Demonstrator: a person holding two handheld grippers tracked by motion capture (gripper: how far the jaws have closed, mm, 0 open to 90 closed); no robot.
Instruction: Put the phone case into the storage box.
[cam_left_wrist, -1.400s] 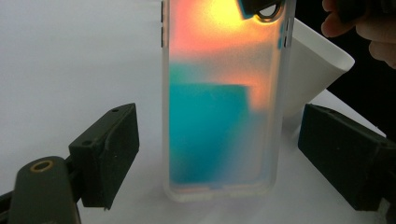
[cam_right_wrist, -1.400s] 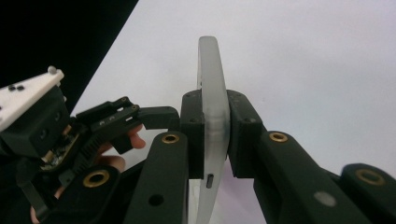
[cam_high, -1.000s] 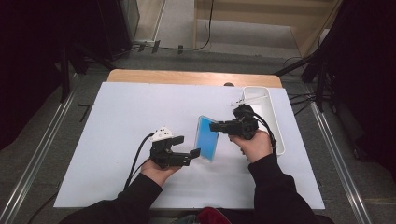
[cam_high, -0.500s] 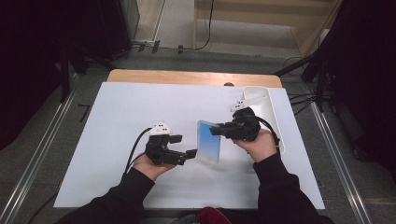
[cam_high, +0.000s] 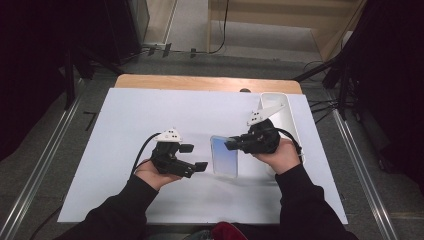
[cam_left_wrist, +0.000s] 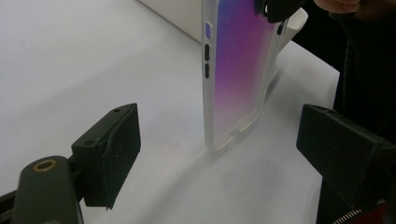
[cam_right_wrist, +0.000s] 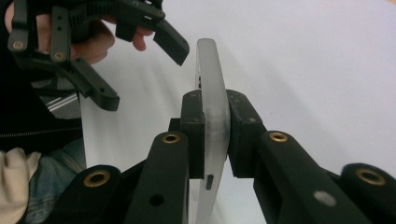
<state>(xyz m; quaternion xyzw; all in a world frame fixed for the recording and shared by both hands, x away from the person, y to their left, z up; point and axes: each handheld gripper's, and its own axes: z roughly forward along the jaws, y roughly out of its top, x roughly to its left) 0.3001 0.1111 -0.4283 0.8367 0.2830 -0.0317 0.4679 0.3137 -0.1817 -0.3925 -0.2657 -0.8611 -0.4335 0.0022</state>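
Phone case (cam_high: 224, 156): translucent, blue-to-purple, standing upright on its end on the white table (cam_high: 125, 120).
Right gripper (cam_high: 231, 145): jaws clamped on the case's upper edge.
Left gripper (cam_high: 195, 157): jaws wide apart, empty, just beside the case.

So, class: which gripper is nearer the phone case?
Right. The right gripper is clamped on the phone case, holding it upright on the table; the left gripper is open beside it, apart.
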